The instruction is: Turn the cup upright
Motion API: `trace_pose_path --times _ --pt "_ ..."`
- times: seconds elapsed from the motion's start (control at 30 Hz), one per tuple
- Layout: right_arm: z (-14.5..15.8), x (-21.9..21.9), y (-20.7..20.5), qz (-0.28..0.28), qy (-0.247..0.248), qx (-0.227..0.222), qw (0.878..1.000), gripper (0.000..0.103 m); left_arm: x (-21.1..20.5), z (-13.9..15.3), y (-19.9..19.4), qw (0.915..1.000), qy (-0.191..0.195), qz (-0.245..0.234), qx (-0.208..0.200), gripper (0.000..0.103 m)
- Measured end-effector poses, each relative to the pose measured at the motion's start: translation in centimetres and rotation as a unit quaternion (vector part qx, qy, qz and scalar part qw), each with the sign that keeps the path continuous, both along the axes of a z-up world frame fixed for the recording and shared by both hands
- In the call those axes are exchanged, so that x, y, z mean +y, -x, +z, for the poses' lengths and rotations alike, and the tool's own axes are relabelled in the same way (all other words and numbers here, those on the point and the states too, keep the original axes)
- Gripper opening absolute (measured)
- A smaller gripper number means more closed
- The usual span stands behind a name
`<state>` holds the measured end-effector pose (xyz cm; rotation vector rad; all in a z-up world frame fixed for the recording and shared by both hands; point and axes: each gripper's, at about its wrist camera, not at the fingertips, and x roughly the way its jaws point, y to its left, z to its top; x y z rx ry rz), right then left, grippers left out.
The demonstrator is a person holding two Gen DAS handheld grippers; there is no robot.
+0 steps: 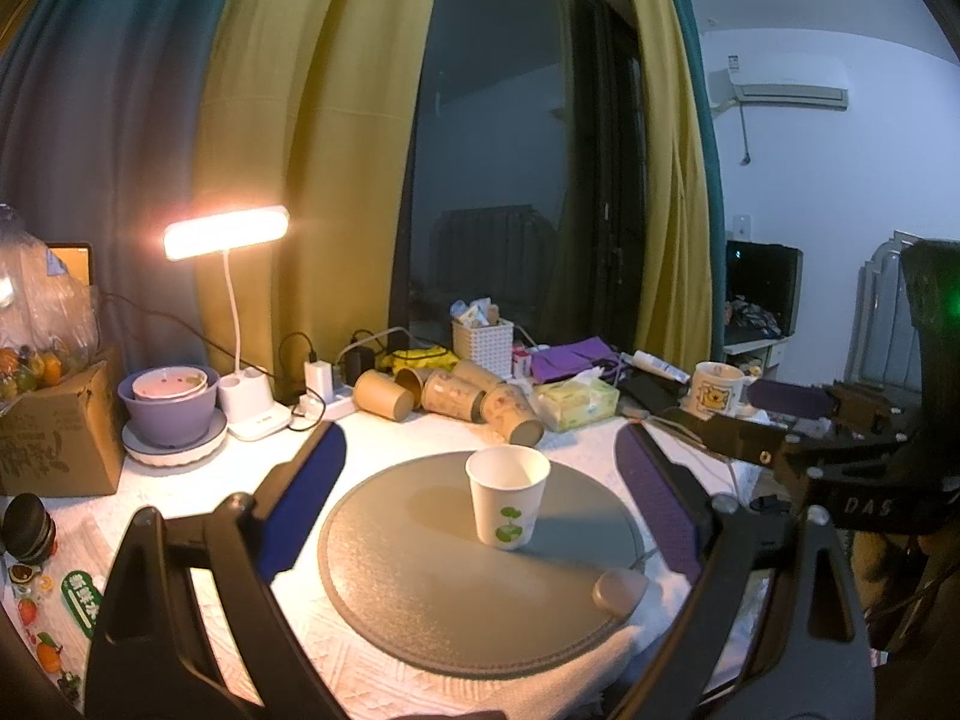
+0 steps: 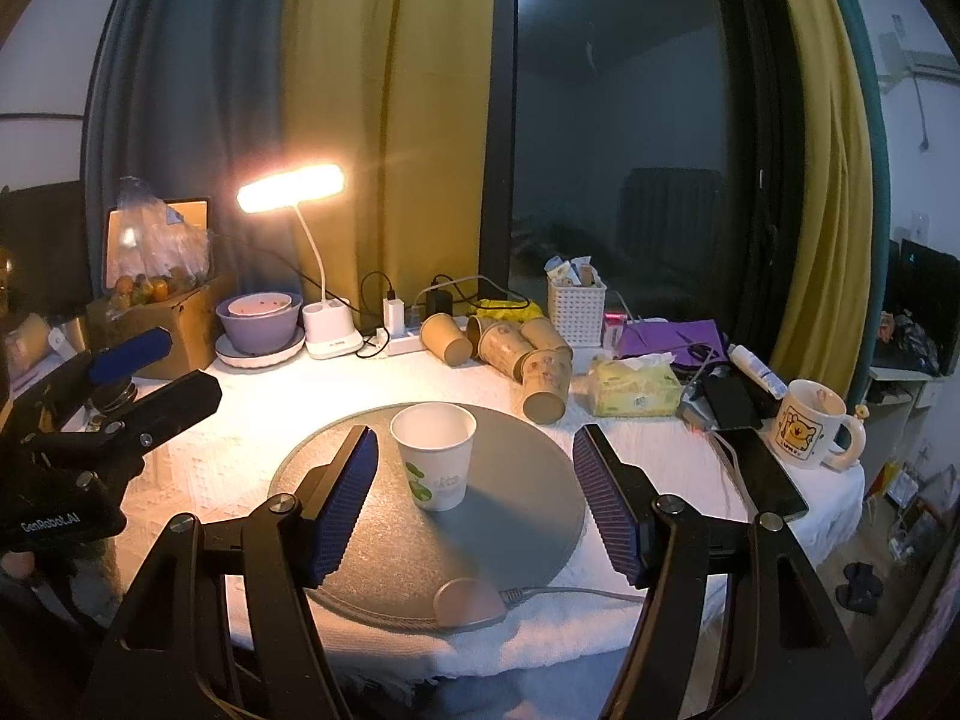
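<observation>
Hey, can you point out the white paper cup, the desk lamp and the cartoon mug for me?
white paper cup [image 2: 437, 468]: right wrist view, on its side wall by the green print.
desk lamp [image 2: 290, 188]: right wrist view, on the glowing light bar.
cartoon mug [image 2: 807, 429]: right wrist view, on the printed front of its body.

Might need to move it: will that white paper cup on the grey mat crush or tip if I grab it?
The white paper cup looks thin-walled and empty, so probably light and easily crushed. Standing upright, mouth wider than base, it may tip if nudged near the rim.
</observation>
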<state>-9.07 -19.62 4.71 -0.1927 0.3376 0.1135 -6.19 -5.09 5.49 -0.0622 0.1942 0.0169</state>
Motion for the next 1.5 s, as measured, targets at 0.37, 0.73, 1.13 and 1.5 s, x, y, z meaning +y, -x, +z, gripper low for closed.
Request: trace_pose_path --times 0.37,0.73,1.13,1.5 --pt "-0.09 -0.41 -0.08 -0.001 -0.001 0.001 1.000 0.071 -0.06 -0.01 -0.01 1.0000 0.000 0.000 0.000 0.092" --pt "-0.08 -0.50 -0.11 -0.001 -0.001 0.002 1.000 0.071 -0.09 0.02 -0.04 1.0000 0.000 0.000 0.001 0.092" --pt "-0.06 -0.47 -0.15 -0.001 -0.002 0.002 1.000 0.071 -0.13 0.02 -0.04 1.0000 0.000 -0.001 0.001 0.092" --pt "-0.15 -0.49 -0.08 -0.001 -0.001 0.003 1.000 0.071 -0.22 0.00 -0.01 1.0000 0.000 0.000 0.001 0.092"
